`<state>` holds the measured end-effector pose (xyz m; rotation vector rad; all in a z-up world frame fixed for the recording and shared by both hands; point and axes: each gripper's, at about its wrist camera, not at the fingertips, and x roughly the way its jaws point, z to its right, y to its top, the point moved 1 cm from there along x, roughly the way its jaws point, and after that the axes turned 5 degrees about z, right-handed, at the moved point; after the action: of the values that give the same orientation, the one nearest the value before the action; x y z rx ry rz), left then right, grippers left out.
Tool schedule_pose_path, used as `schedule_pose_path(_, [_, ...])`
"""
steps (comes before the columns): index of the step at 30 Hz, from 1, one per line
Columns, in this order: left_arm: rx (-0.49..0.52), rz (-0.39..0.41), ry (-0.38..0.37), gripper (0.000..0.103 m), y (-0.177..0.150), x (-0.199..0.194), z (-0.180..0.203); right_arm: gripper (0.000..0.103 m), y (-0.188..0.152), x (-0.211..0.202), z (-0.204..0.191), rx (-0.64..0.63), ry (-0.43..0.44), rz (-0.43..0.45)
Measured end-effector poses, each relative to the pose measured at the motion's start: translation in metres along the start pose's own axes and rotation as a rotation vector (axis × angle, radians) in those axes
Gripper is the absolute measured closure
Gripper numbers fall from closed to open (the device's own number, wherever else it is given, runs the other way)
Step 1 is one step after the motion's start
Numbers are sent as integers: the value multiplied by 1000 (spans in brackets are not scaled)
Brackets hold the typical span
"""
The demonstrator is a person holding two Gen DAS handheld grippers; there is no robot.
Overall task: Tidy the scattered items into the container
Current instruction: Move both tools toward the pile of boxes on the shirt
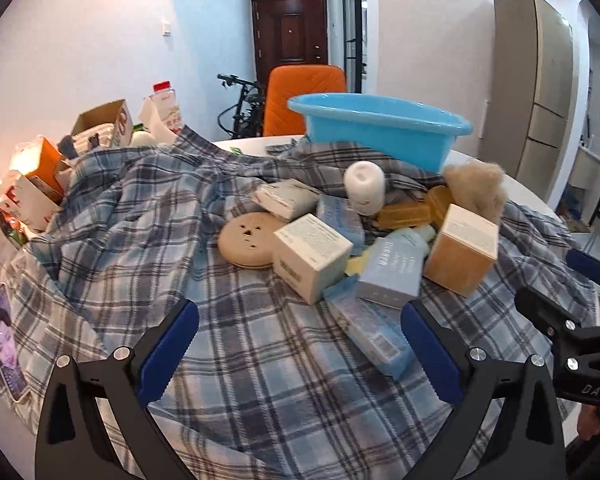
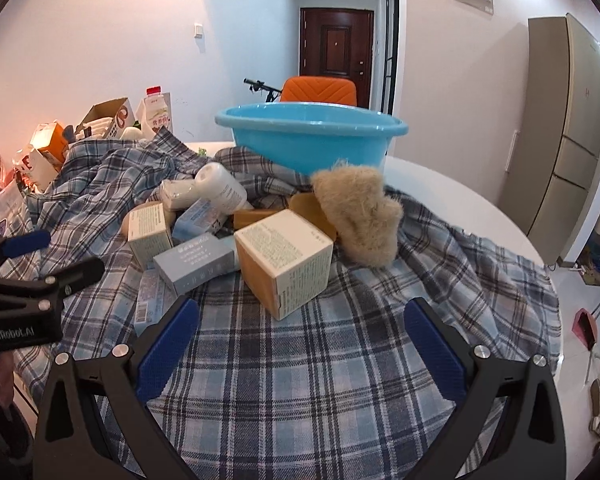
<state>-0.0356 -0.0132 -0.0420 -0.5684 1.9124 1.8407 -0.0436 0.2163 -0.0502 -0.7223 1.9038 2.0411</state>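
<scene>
both grippers hang low over the near edge of a plaid cloth (image 1: 260,360), pitched down toward it. left gripper (image 1: 300,344) has its jaws spread wide with nothing between them, only cloth below. far left, by the wall, stand open cartons (image 1: 104,122) and a red-capped bottle (image 1: 165,98). moving right, the scattered pile sits mid-cloth: a tan disc (image 1: 246,240), a white box (image 1: 312,254), a grey box (image 1: 392,272), a white jar (image 1: 365,187) lying behind them, amber soap bars (image 1: 408,210), then an orange box (image 2: 284,256) with a fuzzy tan pad (image 2: 360,216) leaning at its right. right gripper (image 2: 300,344) likewise has jaws spread, empty, just short of the orange box. beyond the pile, on the far side of the cloth, sits the blue basin (image 2: 312,138); its inside is not visible.
</scene>
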Motion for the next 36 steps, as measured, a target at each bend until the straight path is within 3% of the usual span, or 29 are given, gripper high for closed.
schedule_pose_path(26, [33,30,-12,1,7,-7,3,0,6,-4,8,-22,-4,11])
schedule_pose_path(36, [148,-25,-70,0,18,18,2,0,19,26,4,-235,144,-50])
